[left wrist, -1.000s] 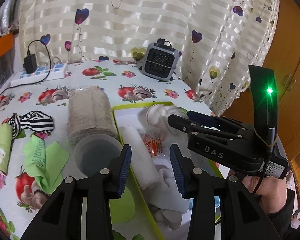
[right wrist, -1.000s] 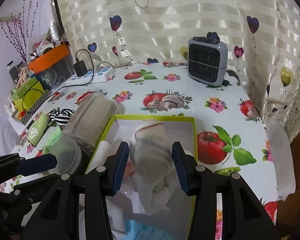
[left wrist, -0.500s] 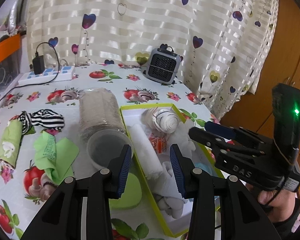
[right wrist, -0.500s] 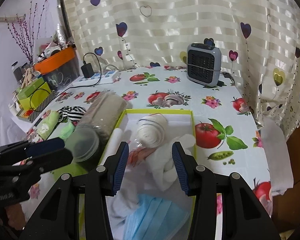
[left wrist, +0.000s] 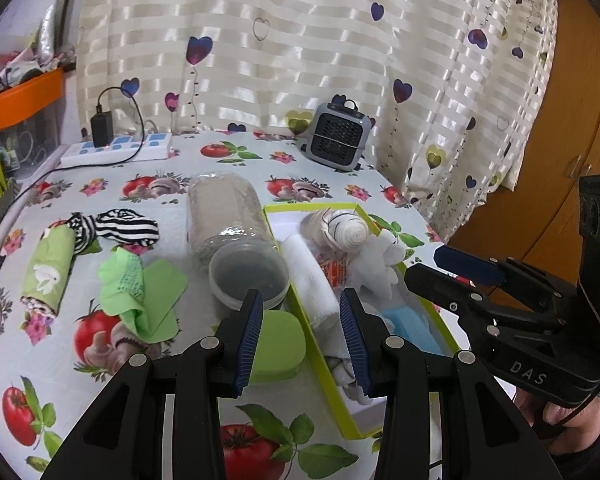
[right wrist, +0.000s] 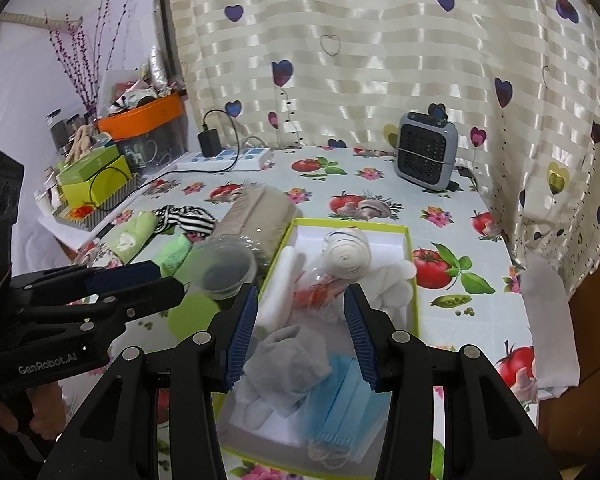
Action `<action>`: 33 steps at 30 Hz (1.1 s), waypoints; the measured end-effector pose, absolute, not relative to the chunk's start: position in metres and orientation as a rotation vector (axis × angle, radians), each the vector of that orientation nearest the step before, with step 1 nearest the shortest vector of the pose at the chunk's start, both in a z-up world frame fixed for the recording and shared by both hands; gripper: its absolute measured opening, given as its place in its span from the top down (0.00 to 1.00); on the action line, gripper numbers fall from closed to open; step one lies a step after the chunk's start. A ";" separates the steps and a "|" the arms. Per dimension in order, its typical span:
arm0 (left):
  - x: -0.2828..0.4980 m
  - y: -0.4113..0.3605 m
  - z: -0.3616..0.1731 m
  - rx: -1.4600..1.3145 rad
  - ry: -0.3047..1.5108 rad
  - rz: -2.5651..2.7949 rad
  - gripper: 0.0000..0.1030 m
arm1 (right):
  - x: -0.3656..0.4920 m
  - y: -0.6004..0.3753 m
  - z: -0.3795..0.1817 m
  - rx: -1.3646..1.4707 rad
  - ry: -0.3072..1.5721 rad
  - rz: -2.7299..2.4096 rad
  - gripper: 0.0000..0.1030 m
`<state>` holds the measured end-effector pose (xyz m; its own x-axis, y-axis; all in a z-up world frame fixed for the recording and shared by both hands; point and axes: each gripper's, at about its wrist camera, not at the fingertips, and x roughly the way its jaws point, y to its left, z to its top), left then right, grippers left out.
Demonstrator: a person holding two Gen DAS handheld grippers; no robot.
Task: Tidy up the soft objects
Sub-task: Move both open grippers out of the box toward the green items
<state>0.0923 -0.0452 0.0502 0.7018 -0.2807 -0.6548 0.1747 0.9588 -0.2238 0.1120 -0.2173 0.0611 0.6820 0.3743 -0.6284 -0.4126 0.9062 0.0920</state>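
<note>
Both tongs have pulled back and up since a second ago: then the right tongs were round the white striped rolled sock, now that sock lies let go in the yellow-rimmed white cardboard box, and we see more of the bench. Right tongs hang wide open, empty, above the near end of the box over a grey sock and blue pleated face mask. Left tongs are also wide open and empty, over the box's left rim beside the round lime-green sponge pad.

Loose soft things we see left of the box: green crumpled cloth, black-and-white striped fabric piece, green rolled towel with a white rabbit print. A clear plastic jar stuffed with beige fabric lies on its side between them and the box.

We judge the next pick is from that left group. It sits ahead and to the left of the left tongs, so the left hand is nearer. The rolled towel's long axis runs roughly away from the camera, so the tongs could close across it without turning.
</note>
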 end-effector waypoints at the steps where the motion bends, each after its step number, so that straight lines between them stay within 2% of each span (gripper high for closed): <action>1: 0.091 -0.044 0.050 -0.151 0.750 -0.252 0.62 | 0.109 -0.216 0.061 -0.061 0.691 0.445 0.55; 33: 0.074 0.009 0.036 -0.207 0.772 -0.156 0.62 | 0.087 -0.187 0.068 -0.096 0.666 0.518 0.55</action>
